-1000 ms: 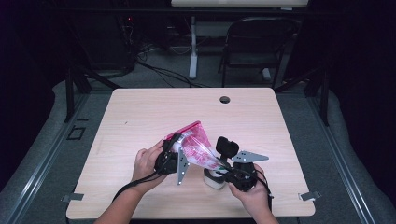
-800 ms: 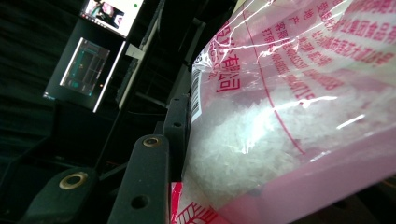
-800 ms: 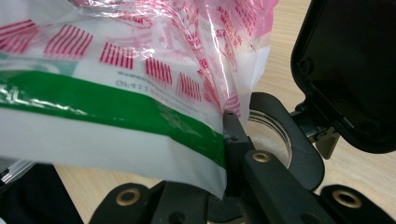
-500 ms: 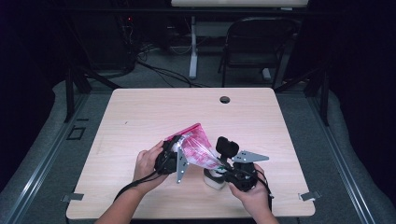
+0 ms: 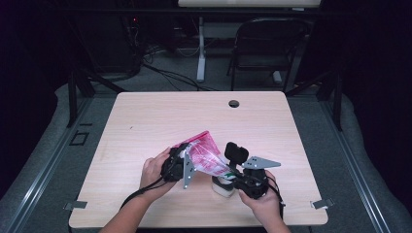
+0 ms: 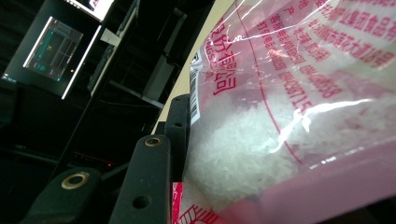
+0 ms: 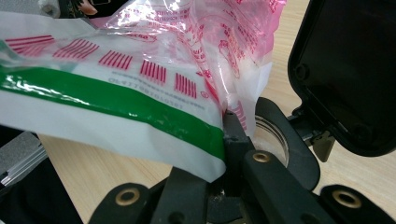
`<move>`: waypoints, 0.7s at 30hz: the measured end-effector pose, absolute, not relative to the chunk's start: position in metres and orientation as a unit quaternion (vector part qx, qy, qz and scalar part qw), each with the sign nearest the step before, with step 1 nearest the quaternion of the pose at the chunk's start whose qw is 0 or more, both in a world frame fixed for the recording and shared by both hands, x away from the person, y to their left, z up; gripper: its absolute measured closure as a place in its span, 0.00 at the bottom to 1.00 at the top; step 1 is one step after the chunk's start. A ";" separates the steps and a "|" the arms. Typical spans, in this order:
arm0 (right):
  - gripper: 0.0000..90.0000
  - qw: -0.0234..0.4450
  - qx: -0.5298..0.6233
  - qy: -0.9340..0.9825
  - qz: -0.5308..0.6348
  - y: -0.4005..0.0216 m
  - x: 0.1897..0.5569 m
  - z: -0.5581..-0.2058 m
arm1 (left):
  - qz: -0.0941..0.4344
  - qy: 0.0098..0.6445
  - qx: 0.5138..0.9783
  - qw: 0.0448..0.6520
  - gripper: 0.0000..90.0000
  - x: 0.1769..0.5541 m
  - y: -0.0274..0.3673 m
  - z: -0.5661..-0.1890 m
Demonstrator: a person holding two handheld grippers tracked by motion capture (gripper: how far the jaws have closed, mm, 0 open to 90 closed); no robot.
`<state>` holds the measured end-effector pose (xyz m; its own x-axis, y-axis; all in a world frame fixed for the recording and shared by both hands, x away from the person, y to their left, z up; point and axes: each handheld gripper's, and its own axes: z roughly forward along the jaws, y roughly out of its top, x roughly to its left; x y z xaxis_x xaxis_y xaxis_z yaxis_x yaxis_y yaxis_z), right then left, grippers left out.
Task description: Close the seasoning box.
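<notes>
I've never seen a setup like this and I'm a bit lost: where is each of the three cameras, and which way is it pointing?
High view: above the person's side, facing forward and down on the table; forearms, left gripper, right gripper.
Left gripper view: rides the left gripper, looking along its black jaws at the rice bag.
Right gripper view: rides the right gripper, jaws pinching the bag's edge above a jar with an open lid.
Shared: the pink-printed bag.

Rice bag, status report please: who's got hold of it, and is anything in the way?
Left gripper and right gripper both clamped on rice bag, tilted over open jar. Lid flipped up. Nothing blocking.
</notes>
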<state>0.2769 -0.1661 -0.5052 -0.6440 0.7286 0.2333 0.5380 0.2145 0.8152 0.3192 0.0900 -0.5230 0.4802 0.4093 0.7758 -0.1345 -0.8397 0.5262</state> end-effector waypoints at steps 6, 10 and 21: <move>1.00 0.101 0.411 0.771 0.475 -0.166 0.277 -0.505 | 0.490 0.093 0.821 0.279 0.77 0.321 0.091 -0.526; 1.00 0.101 0.410 0.772 0.475 -0.167 0.277 -0.504 | 0.483 0.096 0.825 0.278 0.77 0.321 0.091 -0.526; 1.00 0.103 0.409 0.771 0.477 -0.167 0.277 -0.503 | 0.458 0.115 0.833 0.290 0.78 0.322 0.092 -0.530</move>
<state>0.2771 -0.1667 -0.5026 -0.6447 0.7287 0.2310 0.5324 0.2111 0.8197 0.3224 0.0920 -0.5304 0.5550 0.4565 0.6954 -0.0743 -0.8054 0.5880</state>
